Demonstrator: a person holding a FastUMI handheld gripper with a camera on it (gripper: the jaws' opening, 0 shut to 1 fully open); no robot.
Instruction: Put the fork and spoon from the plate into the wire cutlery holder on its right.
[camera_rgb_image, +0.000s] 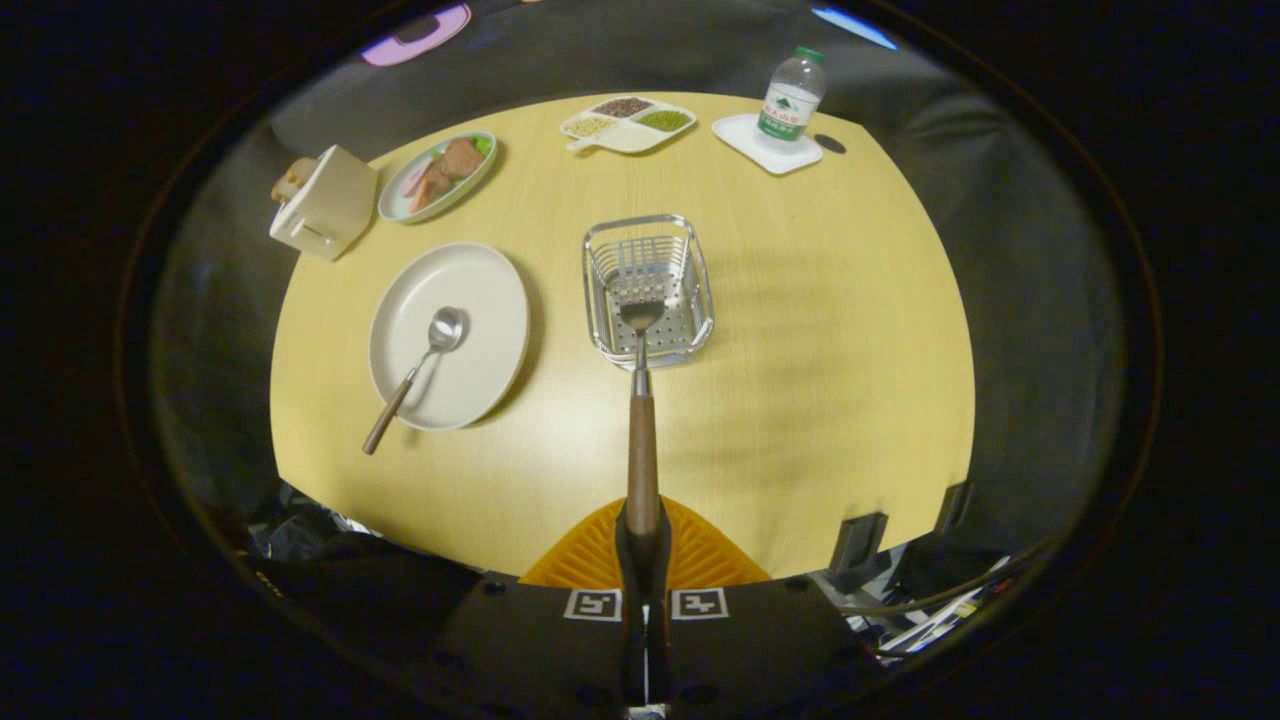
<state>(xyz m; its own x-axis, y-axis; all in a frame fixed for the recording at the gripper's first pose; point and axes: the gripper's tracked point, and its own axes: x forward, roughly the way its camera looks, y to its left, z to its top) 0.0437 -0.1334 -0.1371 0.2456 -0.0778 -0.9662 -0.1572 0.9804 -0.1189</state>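
Note:
My gripper is shut on the wooden handle of the fork, which points straight ahead with its metal head hanging over the wire cutlery holder. The holder stands in the middle of the yellow table, to the right of a pale round plate. On that plate lies the spoon, bowl towards the far side, its wooden handle sticking out over the plate's near rim.
Beyond the plate stand a cream box-shaped holder and an oval dish of food. At the far side are a divided tray of beans and a water bottle on a white coaster.

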